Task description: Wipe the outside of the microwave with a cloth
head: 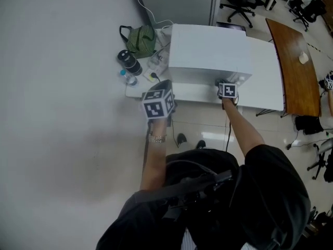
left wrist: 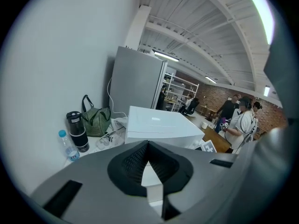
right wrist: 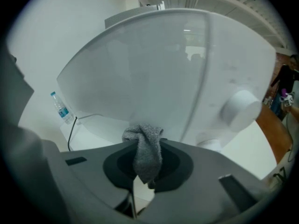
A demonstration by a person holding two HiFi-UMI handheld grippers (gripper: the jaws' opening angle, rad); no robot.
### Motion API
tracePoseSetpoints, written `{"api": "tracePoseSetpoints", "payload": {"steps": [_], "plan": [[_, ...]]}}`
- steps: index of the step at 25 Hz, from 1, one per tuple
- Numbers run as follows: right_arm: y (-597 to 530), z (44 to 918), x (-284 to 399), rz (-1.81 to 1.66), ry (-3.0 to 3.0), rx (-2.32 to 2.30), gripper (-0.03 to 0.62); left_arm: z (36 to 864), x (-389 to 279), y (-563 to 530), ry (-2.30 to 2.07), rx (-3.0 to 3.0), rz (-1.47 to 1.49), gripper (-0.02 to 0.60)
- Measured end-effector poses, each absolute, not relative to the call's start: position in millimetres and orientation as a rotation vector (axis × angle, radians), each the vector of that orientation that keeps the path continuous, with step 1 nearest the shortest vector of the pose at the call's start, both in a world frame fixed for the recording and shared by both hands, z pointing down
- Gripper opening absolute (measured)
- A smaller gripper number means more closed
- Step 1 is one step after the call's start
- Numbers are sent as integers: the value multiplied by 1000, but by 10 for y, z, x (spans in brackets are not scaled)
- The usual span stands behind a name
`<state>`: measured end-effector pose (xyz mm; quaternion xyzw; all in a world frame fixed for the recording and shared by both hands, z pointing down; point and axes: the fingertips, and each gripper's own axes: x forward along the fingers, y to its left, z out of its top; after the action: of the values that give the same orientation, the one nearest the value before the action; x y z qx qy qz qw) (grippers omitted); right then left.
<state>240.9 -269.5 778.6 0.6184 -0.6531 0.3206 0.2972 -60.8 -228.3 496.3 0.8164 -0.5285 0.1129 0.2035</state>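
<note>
With right gripper (right wrist: 147, 146) clenched on the grey cloth (right wrist: 145, 141) low at the microwave (right wrist: 154, 64) door and left gripper (left wrist: 148, 146) closed empty alongside, press flat and sweep overlapping strokes toward the knob (right wrist: 240, 108).

Both arms reach forward, left tool (left wrist: 148, 149) closed and empty, right tool (right wrist: 148, 160) pinching a cloth (right wrist: 145, 138).
</note>
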Motion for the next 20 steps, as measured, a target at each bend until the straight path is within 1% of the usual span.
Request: {"api": "tracePoseSetpoints", "payload": {"steps": [3,5,8,10,12,17,20], "plan": [[-2604,7742,2852,864,-1685,1711,37,4956,-500,-2298,-1447,2292,306,-6],[-2570,7711,3026,922,-1690,1753,37,4936,-451,-2305,-1439,2299,298,-6],[-2540,7676,3064,951,-1710,1800,35,4940,-415,-2305,-1433,2306,299,-6],[-2518,7655,2937,964,-1720,1829,35,4960,-434,-2302,-1436,2301,299,-6],[-2545,7664,2534,964,-1783,1780,35,4975,-509,-2303,-1453,2286,296,-6],[-2693,7803,840,891,-2075,1394,37,4937,-720,-2246,-1499,2253,275,-6],[-2757,7914,175,887,-2115,1266,37,4912,-925,-2166,-1551,2212,273,-6]]}}
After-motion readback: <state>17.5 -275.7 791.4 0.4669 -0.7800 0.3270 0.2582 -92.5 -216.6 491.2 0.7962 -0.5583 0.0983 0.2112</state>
